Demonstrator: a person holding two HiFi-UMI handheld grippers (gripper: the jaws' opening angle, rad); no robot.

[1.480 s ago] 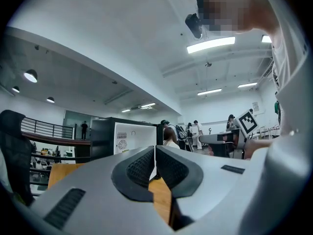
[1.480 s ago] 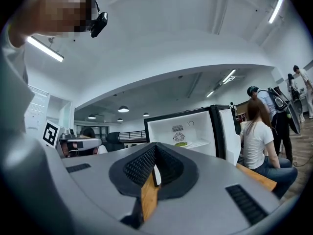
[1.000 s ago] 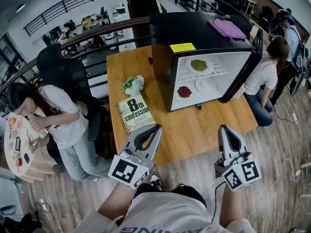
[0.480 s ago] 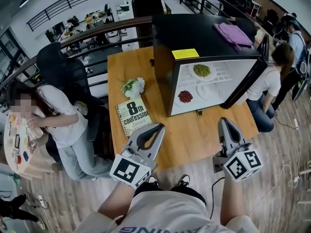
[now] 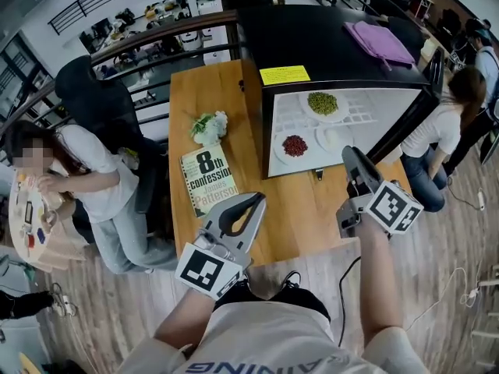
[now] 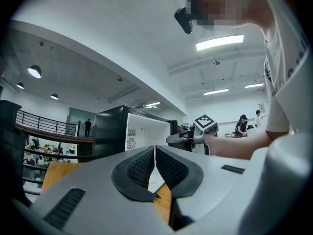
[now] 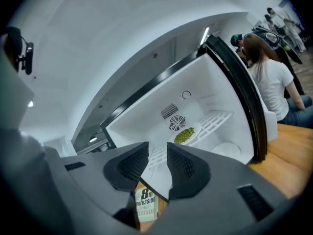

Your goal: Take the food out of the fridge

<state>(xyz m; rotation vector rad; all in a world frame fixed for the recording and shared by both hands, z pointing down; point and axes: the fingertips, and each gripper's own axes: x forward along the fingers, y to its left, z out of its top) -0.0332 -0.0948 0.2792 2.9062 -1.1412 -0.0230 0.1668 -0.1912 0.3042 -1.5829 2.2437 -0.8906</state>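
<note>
Food (image 5: 323, 103) is all inside the open fridge (image 5: 327, 41). Right gripper (image 5: 351, 156) is just in front of the fridge opening, jaws have just been cracking partway open, nothing between them. Left gripper (image 5: 254, 202), further back from the fridge, is pinched closed and empty. Green pile (image 7: 184, 135) is on the fridge's upper rack, red pile (image 5: 295, 146) lower down.

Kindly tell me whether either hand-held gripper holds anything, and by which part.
Nothing: the left hand-held gripper is shut, empty; the right hand-held gripper has just been opening, empty.

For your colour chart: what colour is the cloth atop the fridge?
Purple cloth; clearest in head view.
</note>
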